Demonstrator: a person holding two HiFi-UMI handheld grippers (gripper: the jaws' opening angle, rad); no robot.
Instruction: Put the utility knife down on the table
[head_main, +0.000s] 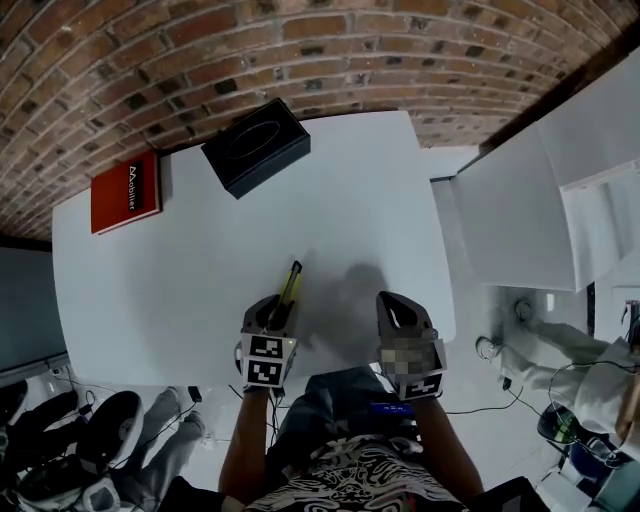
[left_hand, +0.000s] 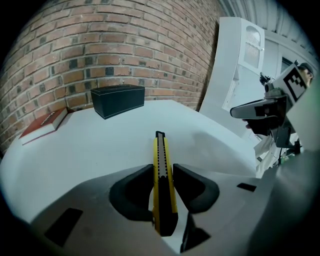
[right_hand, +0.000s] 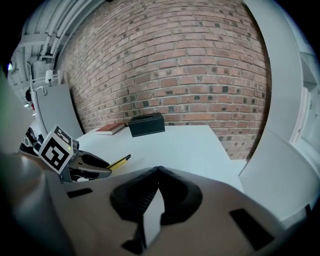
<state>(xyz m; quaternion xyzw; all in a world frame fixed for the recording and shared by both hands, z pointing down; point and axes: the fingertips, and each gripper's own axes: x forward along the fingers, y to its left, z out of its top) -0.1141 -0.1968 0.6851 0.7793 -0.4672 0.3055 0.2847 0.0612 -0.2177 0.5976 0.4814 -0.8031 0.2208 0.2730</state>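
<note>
The left tool (left_hand: 162, 170) pinches the slim yellow-and-black utility knife (left_hand: 160, 150) over the white table (left_hand: 100, 145), not yet released; the right tool (right_hand: 158, 172) is pressed together, empty.

The red hardcover book (head_main: 127, 192) lies at the far left corner of the white rectangular table (head_main: 180, 290). To its right, by the far edge, sits the black rectangular box (head_main: 256, 147), apart from the book. The brick wall (head_main: 330, 50) stands behind the far edge. At the middle of the near edge the left gripper (head_main: 279, 306) has the yellow-and-black utility knife (head_main: 290, 283) between its jaws, tip toward the far edge. The right gripper (head_main: 393, 303) is to its right, nearer the near right corner, not touching it
</note>
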